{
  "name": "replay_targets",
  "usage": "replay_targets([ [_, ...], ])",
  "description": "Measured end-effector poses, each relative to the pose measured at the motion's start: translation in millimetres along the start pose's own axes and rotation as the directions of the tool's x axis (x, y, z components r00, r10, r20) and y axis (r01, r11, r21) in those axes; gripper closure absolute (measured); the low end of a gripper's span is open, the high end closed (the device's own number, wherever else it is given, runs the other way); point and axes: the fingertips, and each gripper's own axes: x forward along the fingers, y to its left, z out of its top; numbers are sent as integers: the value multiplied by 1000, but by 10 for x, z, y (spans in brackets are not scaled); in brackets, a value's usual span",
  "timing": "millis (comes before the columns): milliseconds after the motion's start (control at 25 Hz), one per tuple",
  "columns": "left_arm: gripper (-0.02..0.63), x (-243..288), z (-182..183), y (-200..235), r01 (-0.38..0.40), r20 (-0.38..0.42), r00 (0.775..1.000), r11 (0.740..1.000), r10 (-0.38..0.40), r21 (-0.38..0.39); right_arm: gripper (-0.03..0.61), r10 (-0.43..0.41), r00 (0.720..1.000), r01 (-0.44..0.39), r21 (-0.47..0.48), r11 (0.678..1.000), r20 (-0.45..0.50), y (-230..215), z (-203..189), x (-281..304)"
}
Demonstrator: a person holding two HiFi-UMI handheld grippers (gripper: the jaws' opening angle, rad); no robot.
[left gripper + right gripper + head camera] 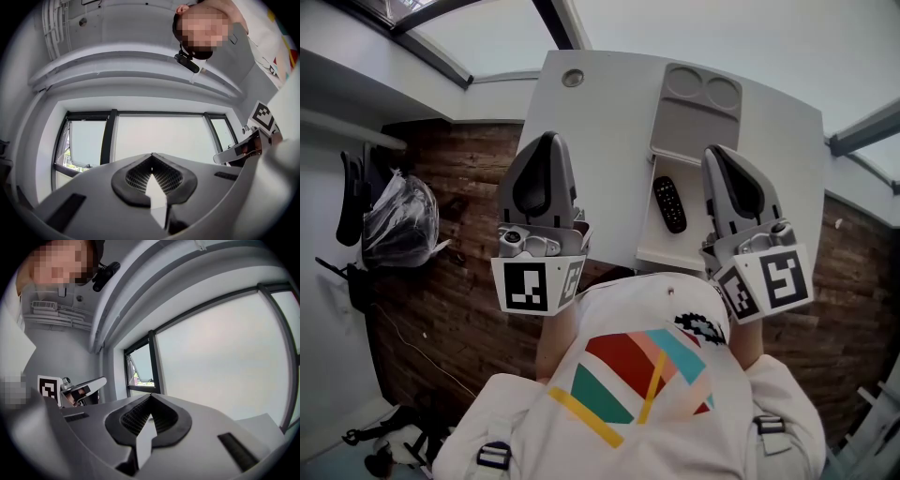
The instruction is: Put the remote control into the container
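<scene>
Head view, remote (669, 203) in container (660, 240), edge hid by R gripper (718, 153), L gripper (548, 140) & R both clenched, empty

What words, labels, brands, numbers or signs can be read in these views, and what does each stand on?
No legible text in any view.
Left gripper's white marker cube: black square code, no letters.
Right gripper's white marker cube: the same.
Black rectangular remote control: button print too small to read.
White shirt: coloured stripes, chequered patch, no words.

White table (600, 141) bears what seems a container (660, 240).
</scene>
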Motion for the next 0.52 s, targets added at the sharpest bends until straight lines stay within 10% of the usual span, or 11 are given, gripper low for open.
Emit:
replay_targets([
  [520, 607, -51, -72, 51, -16, -21, 1000, 1000, 15, -3, 578, 5, 999, -5, 5, 1000, -34, 31, -68, -5],
])
